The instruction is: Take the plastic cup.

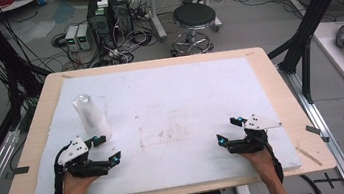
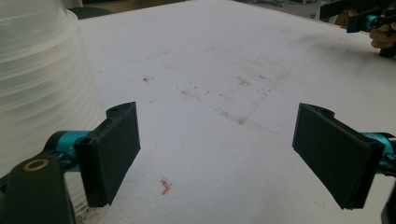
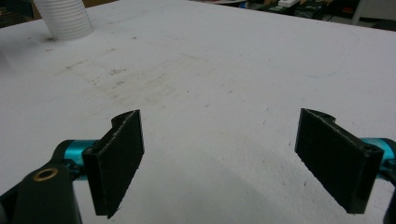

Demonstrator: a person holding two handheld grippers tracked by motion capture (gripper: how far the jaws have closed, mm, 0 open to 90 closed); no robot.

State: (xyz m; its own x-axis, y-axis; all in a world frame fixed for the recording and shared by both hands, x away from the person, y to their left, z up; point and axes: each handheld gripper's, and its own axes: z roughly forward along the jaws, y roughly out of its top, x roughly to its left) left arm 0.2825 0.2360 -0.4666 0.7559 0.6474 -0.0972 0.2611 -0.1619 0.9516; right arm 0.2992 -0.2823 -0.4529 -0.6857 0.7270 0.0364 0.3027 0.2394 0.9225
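A stack of clear plastic cups (image 1: pixel 91 116) stands upside down on the left part of the white mat (image 1: pixel 174 91). My left gripper (image 1: pixel 108 148) is open just in front of and to the right of the stack, resting low on the mat with nothing between its jaws. In the left gripper view the cup stack (image 2: pixel 42 84) rises right beside the left jaw of my left gripper (image 2: pixel 217 149). My right gripper (image 1: pixel 228 130) is open near the mat's front right, empty. In the right gripper view, my right gripper (image 3: pixel 219 158) faces the cup stack (image 3: pixel 65 18) far off.
Brownish stains (image 1: pixel 164 133) mark the mat's middle. A small orange scrap (image 2: pixel 165 186) lies on the mat between the left jaws. Wooden table edge (image 1: pixel 293 111) surrounds the mat. Beyond the table stand a black stool (image 1: pixel 194 17), computer boxes (image 1: pixel 108 14) and tangled cables.
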